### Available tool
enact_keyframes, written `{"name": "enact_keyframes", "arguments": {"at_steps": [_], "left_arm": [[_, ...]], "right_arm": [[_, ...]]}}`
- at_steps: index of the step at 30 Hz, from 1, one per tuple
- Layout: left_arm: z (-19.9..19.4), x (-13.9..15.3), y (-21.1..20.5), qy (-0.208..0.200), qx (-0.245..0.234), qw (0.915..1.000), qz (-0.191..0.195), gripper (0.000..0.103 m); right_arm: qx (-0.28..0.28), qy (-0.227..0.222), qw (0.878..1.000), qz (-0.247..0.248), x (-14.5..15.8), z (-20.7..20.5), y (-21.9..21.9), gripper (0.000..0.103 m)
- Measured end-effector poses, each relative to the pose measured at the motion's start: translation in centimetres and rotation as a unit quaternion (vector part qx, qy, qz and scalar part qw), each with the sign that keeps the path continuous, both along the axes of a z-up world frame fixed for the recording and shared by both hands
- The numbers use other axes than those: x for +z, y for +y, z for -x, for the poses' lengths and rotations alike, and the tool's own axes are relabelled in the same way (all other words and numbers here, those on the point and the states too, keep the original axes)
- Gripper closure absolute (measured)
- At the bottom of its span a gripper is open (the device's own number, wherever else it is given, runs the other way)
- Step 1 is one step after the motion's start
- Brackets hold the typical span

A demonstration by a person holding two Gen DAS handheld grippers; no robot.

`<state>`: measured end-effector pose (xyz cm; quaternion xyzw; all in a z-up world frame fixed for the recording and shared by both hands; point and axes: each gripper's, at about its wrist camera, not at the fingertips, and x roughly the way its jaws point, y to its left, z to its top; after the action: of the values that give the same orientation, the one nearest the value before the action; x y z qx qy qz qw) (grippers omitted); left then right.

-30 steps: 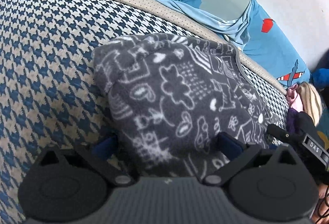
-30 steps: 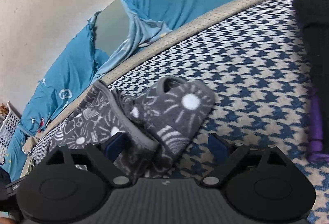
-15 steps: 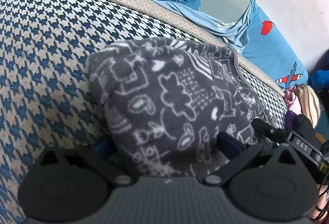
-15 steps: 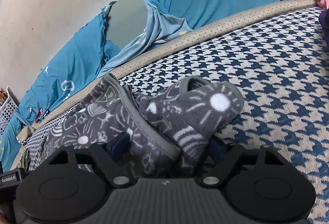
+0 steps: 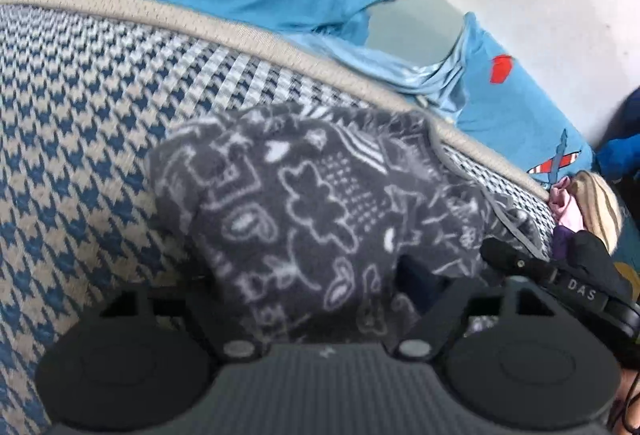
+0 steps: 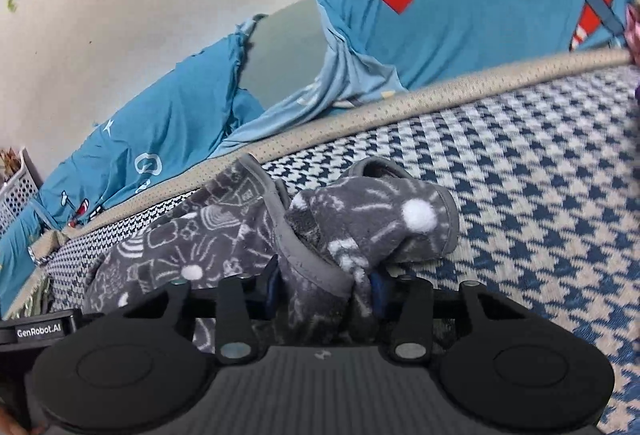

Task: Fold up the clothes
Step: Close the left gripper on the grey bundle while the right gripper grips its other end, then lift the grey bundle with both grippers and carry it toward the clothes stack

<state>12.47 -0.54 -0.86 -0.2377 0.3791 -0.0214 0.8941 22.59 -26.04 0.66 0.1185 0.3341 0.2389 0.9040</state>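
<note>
A grey fleece garment (image 5: 304,203) with white doodles lies bunched on a blue-and-beige houndstooth mat (image 5: 80,163). My left gripper (image 5: 312,287) is at its near edge with its jaws closing. Cloth fills the gap, the right pad (image 5: 420,283) presses into it and the left pad is hidden under it. In the right wrist view the garment (image 6: 384,219) shows a grey-trimmed fold. The right gripper (image 6: 325,283) is closing on that fold, both blue pads pinching it. The right gripper's black body (image 5: 576,291) shows at the left view's right edge.
A blue sheet (image 6: 480,19) with plane prints lies beyond the mat's beige border (image 6: 440,91), against a pale wall. Pink, striped and purple clothes (image 5: 580,203) are piled at the mat's far right. A white slotted basket (image 6: 16,191) stands at the left.
Both grippers' jaws have come in from wide open onto the grey garment. The right gripper slid forward over the trimmed fold, and the cloth has bunched up between the fingers.
</note>
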Motion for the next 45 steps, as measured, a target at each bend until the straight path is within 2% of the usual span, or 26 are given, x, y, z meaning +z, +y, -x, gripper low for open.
{"name": "enact_keyframes", "arguments": {"at_steps": [3,5,10,17,23,32,45], "left_arm": [[0.5,0.6,-0.6,-0.014,0.001,0.9997,-0.019,0.048],[0.7,0.9,-0.6,-0.019,0.003,0.9996,-0.021,0.05],[1.5,2.0,-1.0,-0.031,0.004,0.9989,-0.035,0.051],[2.9,3.3,-2.1,-0.044,0.003,0.9973,-0.059,0.051],[4.5,3.5,-3.4,-0.051,0.019,0.9971,-0.053,0.051],[4.4,4.4,-6.9,-0.056,0.002,0.9966,-0.06,0.05],[1.7,5.7,-14.9,-0.087,-0.069,0.9909,-0.075,0.05]], "right_arm": [[0.002,-0.024,1.0,0.011,0.8,0.7,0.3,0.063],[0.004,-0.041,0.999,0.018,1.4,1.3,0.6,0.063],[0.003,-0.067,0.997,0.023,2.5,2.6,0.6,0.063],[0.001,-0.079,0.997,0.017,3.3,4.1,-0.1,0.063],[0.001,-0.095,0.995,0.018,4.1,5.5,-1.1,0.063],[-0.031,-0.107,0.994,0.014,5.2,7.3,-4.8,0.063],[-0.133,-0.13,0.982,-0.013,7.2,9.5,-14.0,0.063]]}}
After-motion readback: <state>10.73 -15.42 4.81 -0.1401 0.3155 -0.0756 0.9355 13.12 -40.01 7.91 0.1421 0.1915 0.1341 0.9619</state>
